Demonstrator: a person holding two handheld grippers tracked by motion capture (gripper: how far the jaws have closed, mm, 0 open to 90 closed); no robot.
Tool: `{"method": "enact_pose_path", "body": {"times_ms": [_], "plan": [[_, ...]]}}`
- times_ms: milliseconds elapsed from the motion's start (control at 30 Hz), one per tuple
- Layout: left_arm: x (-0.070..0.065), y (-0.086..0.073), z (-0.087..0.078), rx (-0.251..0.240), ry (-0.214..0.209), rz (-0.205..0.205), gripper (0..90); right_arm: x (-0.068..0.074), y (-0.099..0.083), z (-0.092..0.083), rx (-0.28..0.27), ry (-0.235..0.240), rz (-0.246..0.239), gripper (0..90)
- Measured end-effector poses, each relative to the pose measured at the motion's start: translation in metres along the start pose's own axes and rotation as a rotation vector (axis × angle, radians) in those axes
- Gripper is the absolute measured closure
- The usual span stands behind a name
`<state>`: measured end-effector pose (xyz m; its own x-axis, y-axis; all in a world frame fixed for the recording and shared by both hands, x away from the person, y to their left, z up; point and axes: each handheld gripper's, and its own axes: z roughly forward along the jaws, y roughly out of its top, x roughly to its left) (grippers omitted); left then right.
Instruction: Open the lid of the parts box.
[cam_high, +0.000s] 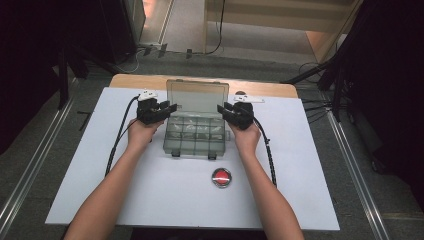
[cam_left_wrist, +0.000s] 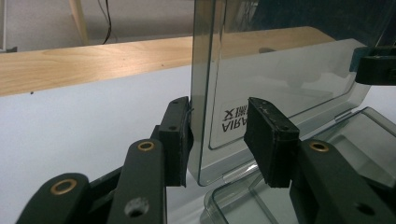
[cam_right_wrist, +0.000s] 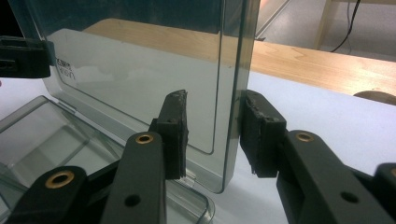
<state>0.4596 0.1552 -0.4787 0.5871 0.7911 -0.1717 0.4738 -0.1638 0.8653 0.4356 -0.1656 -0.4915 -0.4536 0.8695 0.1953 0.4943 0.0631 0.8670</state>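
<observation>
A clear grey plastic compartment box (cam_high: 194, 136) sits mid-table with its lid (cam_high: 197, 96) standing upright. My left gripper (cam_high: 171, 107) straddles the lid's left edge, and my right gripper (cam_high: 221, 108) straddles its right edge. In the left gripper view the lid (cam_left_wrist: 280, 70) passes between the jaws of the left gripper (cam_left_wrist: 217, 135); the left pad (cam_left_wrist: 180, 135) touches it and the right pad stands off. In the right gripper view the right gripper (cam_right_wrist: 212, 133) has its right pad (cam_right_wrist: 259, 135) against the lid (cam_right_wrist: 140, 79), with a gap at the left pad. Both are open.
A round red button (cam_high: 221, 177) lies in front of the box. The white table sheet (cam_high: 150, 200) ends at a wooden strip (cam_high: 140, 80) at the back. Cables trail from both grippers along the forearms. Dark stands and floor rails flank the table.
</observation>
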Motion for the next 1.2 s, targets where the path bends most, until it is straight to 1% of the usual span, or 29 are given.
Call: {"method": "enact_pose_path", "body": {"times_ms": [300, 400, 500, 567, 667, 867, 933, 1033, 1200], "plan": [[0.001, -0.002, 0.004, -0.004, 0.007, -0.018, 60.3, -0.001, -0.004, 0.007, 0.006, -0.014, 0.004, 65.1], [0.001, -0.003, 0.006, -0.003, 0.013, -0.022, 60.3, -0.003, -0.004, 0.008, 0.009, -0.009, 0.019, 64.9], [0.001, -0.004, 0.008, 0.001, 0.021, -0.018, 59.4, -0.004, -0.004, 0.010, 0.013, -0.006, 0.026, 64.6], [0.000, -0.005, 0.009, 0.003, 0.031, -0.008, 59.1, -0.004, -0.004, 0.010, 0.018, -0.007, 0.026, 64.3], [0.001, -0.006, 0.010, 0.001, 0.033, -0.011, 59.1, -0.005, -0.004, 0.011, 0.019, -0.008, 0.026, 64.2], [0.002, -0.008, 0.013, 0.011, 0.038, -0.016, 59.1, -0.008, -0.006, 0.013, 0.019, 0.003, 0.066, 63.8], [0.003, -0.009, 0.015, 0.015, 0.035, -0.026, 59.1, -0.009, -0.006, 0.014, 0.021, 0.004, 0.077, 63.8], [0.004, -0.010, 0.016, 0.016, 0.036, -0.033, 59.1, -0.009, -0.006, 0.015, 0.025, 0.002, 0.076, 63.3], [0.004, -0.012, 0.019, 0.026, 0.043, -0.030, 59.1, -0.010, -0.008, 0.017, 0.028, 0.005, 0.095, 62.8]]}}
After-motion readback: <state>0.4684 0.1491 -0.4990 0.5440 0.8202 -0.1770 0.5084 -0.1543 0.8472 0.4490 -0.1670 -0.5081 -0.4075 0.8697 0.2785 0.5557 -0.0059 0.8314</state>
